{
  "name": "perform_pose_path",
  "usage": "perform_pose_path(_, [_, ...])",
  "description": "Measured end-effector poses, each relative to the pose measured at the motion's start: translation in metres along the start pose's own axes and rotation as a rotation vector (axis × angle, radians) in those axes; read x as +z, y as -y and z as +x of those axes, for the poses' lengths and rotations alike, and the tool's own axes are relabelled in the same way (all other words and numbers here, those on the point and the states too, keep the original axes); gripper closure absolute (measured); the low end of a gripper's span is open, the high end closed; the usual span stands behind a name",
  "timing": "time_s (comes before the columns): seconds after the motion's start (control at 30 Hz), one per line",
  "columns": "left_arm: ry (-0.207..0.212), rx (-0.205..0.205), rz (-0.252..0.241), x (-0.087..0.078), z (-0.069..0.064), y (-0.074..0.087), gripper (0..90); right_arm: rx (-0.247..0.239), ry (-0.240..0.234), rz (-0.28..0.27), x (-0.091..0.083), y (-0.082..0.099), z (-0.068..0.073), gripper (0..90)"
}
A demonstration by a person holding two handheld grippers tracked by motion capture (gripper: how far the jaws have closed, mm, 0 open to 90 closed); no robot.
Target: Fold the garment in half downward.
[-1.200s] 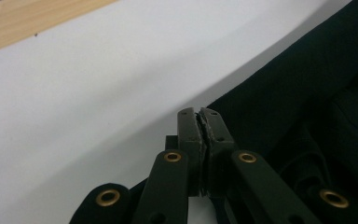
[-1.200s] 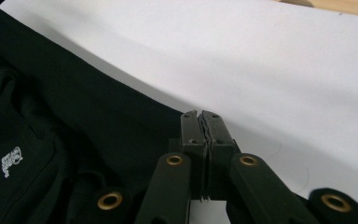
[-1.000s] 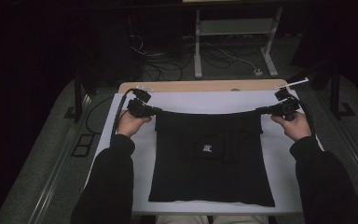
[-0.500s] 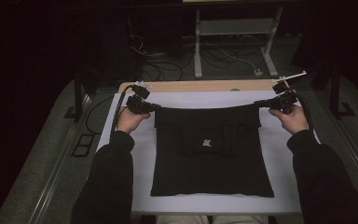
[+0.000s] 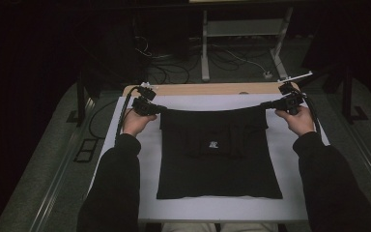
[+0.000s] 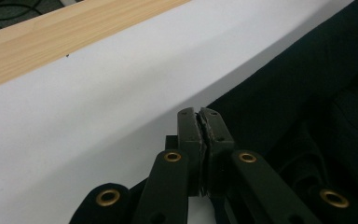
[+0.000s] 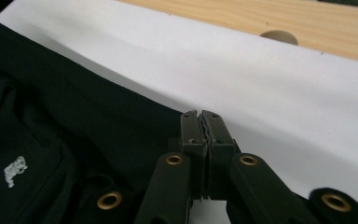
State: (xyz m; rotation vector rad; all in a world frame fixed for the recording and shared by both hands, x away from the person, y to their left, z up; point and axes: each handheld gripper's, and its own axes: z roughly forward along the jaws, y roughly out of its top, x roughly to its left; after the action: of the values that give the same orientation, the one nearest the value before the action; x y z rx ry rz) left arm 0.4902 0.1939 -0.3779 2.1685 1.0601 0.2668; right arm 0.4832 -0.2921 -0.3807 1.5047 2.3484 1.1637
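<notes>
A black garment [image 5: 217,159] with a small white logo [image 5: 213,144] lies flat on a white sheet [image 5: 140,193]. Its far edge is pulled taut between my two grippers. The left gripper [image 5: 159,109] is shut on the far left corner, and the right gripper [image 5: 266,104] is shut on the far right corner. In the left gripper view the gripper [image 6: 199,114] has its jaws pressed together, with dark cloth [image 6: 307,93] to the right. In the right gripper view the gripper [image 7: 199,115] is likewise shut, and the cloth [image 7: 51,116] with its logo [image 7: 15,170] lies to the left.
The white sheet covers a wooden table whose bare far strip [image 5: 212,89] has a round hole [image 7: 278,36]. Beyond the table are a metal stand [image 5: 241,29] and loose cables [image 5: 174,63] on the dark floor. White margins flank the garment on both sides.
Both grippers moved slightly toward the far edge of the table, dragging the garment with them. Its near hem slid away from the person.
</notes>
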Motion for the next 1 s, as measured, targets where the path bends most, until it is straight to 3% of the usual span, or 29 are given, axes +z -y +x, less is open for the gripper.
perform_pose_path(0.1, [-0.002,-0.026,-0.001,0.008,0.002,0.003,86.8,0.018,-0.007,0.013,0.007,0.002,-0.005,87.0])
perform_pose_path(0.3, [-0.003,-0.040,0.018,0.022,0.005,0.007,86.4,0.041,-0.014,0.054,0.022,0.006,-0.012,86.4])
perform_pose_path(0.4, [0.007,-0.062,0.019,0.027,0.006,0.012,85.7,0.078,-0.027,0.065,0.027,0.010,-0.018,86.4])
perform_pose_path(0.5, [0.005,-0.080,0.048,0.032,0.007,0.016,77.6,0.101,-0.049,0.065,0.030,0.013,-0.022,84.7])
perform_pose_path(0.6, [0.036,-0.101,0.064,0.035,0.007,0.020,76.3,0.101,-0.065,0.054,0.030,0.014,-0.021,78.4])
perform_pose_path(0.67, [0.052,-0.117,0.049,0.035,0.006,0.021,69.7,0.111,-0.086,0.056,0.031,0.016,-0.021,74.6])
perform_pose_path(0.73, [0.066,-0.123,0.039,0.034,0.006,0.023,63.1,0.093,-0.078,0.064,0.031,0.017,-0.018,68.2])
perform_pose_path(0.83, [0.052,-0.111,0.028,0.031,0.004,0.024,54.1,0.074,-0.062,0.049,0.029,0.018,-0.013,57.7])
perform_pose_path(1.0, [0.101,-0.107,-0.025,0.024,0.001,0.023,42.4,0.050,-0.075,0.025,0.022,0.014,-0.005,40.8])
